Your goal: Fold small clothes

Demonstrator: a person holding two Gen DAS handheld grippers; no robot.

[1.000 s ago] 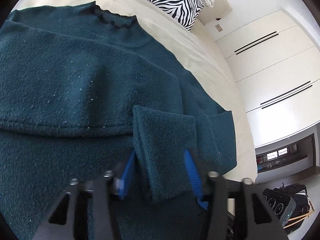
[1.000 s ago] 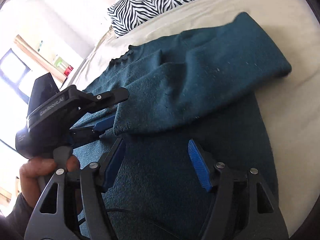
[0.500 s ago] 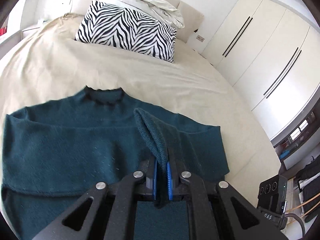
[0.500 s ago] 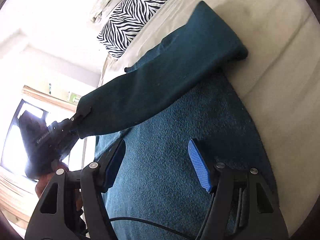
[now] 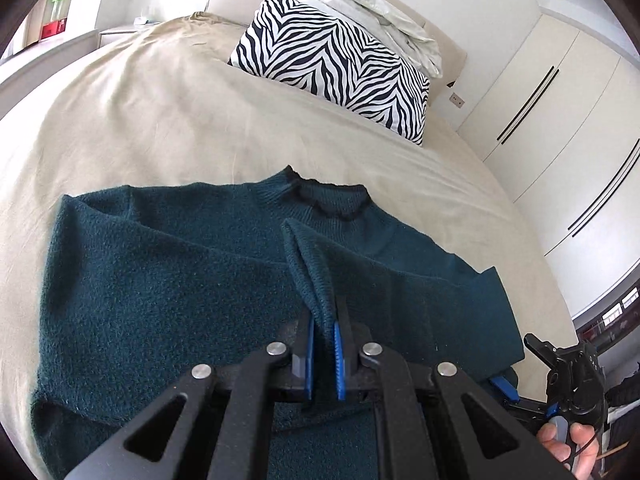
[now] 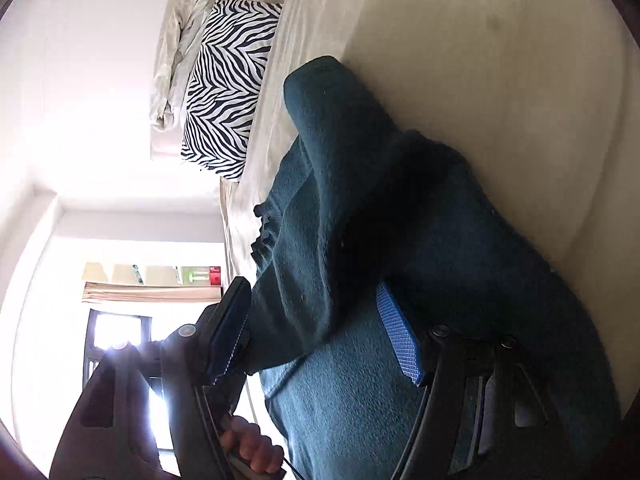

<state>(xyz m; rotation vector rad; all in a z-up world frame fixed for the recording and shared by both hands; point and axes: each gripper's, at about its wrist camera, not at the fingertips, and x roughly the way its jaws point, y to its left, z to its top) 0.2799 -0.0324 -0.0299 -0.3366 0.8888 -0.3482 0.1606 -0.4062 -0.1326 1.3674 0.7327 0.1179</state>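
Note:
A dark teal knit sweater (image 5: 168, 280) lies on a beige bed, collar (image 5: 324, 200) toward the pillows. My left gripper (image 5: 323, 356) is shut on the cuff of the sweater's right sleeve (image 5: 316, 276) and holds it lifted over the sweater's body. My right gripper (image 6: 316, 336) is open at the sweater's right side, its fingers either side of the lifted sleeve (image 6: 332, 184) and apart from it. It also shows at the lower right of the left wrist view (image 5: 520, 396).
A zebra-print pillow (image 5: 340, 68) and a crumpled white cover (image 5: 372, 4) lie at the head of the bed (image 5: 140, 112). White wardrobe doors (image 5: 560, 112) stand to the right. A bright window (image 6: 116, 332) is beyond the bed.
My left gripper shut on the sleeve cuff and lifted it up and back over the sweater. The right gripper rolled onto its side and moved close to the lifted sleeve.

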